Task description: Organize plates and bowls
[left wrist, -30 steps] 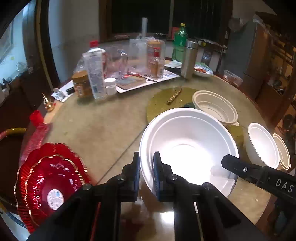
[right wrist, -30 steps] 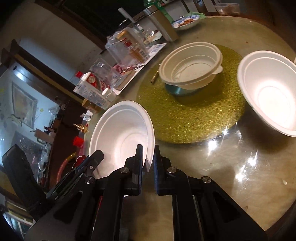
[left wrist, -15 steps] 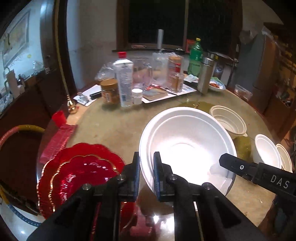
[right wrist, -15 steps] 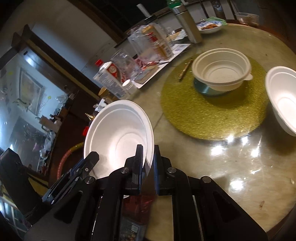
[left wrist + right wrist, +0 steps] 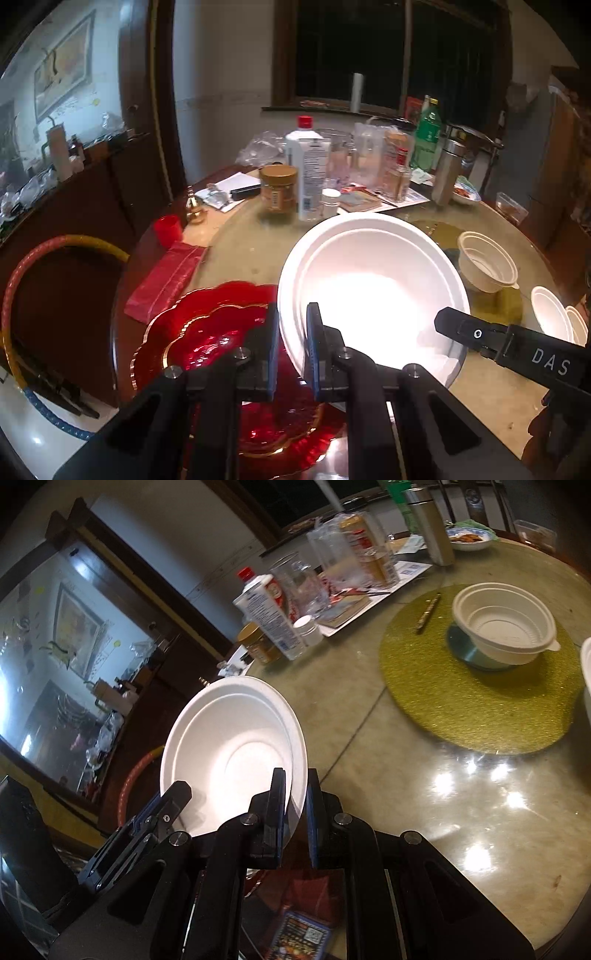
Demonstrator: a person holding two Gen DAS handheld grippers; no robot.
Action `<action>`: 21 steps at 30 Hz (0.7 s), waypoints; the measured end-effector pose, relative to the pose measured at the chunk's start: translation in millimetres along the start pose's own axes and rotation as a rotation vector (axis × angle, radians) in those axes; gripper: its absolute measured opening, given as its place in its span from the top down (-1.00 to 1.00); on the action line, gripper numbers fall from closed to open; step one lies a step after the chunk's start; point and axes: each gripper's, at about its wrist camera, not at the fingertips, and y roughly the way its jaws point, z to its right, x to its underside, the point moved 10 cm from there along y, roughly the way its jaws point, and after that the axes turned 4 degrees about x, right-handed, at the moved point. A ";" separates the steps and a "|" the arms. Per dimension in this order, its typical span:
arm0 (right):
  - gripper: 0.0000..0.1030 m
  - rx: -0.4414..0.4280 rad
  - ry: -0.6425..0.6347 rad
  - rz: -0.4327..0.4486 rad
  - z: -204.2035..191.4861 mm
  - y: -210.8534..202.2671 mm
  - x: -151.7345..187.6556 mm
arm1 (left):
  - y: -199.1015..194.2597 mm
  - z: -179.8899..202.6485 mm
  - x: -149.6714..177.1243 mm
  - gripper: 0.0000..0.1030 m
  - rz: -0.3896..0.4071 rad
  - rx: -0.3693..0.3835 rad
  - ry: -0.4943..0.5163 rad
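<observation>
The left tool (image 5: 291, 347) is pinched tight on the near rim of the large white bowl (image 5: 373, 291), and the right tool (image 5: 295, 808) is clamped on the opposite rim of the same bowl, so both carry it tilted above the counter (image 5: 424, 775). Under the bowl's left edge lie the stacked red plates (image 5: 214, 343) with gold scalloped rims; whether the bowl touches them is hard to judge from here. Left of the bowl a red packet (image 5: 166, 280) rests near the counter's edge. Beyond the bowl stand a gold-lidded jar (image 5: 279, 188) and a white bottle (image 5: 306, 177). To the bowl's right a cream ribbed bowl (image 5: 504, 622) sits on the gold mat (image 5: 461, 701), with two more small white bowls (image 5: 554, 314) farther right.
</observation>
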 end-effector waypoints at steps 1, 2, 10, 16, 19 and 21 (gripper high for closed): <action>0.81 -0.001 -0.007 -0.004 -4.3 2.5 1.6 | -0.4 -5.8 1.8 0.77 -0.003 -0.004 -0.008; 0.81 -0.002 -0.016 -0.010 -9.0 5.6 3.6 | -0.6 -9.5 3.1 0.77 -0.006 -0.006 -0.016; 0.81 -0.019 -0.083 -0.084 -44.6 35.8 24.2 | 5.9 -59.2 23.5 0.76 -0.061 -0.028 -0.104; 0.81 -0.009 -0.127 -0.134 -61.7 57.7 37.8 | 14.6 -82.3 34.8 0.76 -0.100 -0.054 -0.142; 0.81 0.003 -0.144 -0.161 -65.2 69.9 44.1 | 22.3 -89.3 42.3 0.75 -0.130 -0.059 -0.152; 0.81 0.011 -0.145 -0.177 -64.4 76.4 47.3 | 27.1 -91.6 49.5 0.74 -0.151 -0.065 -0.153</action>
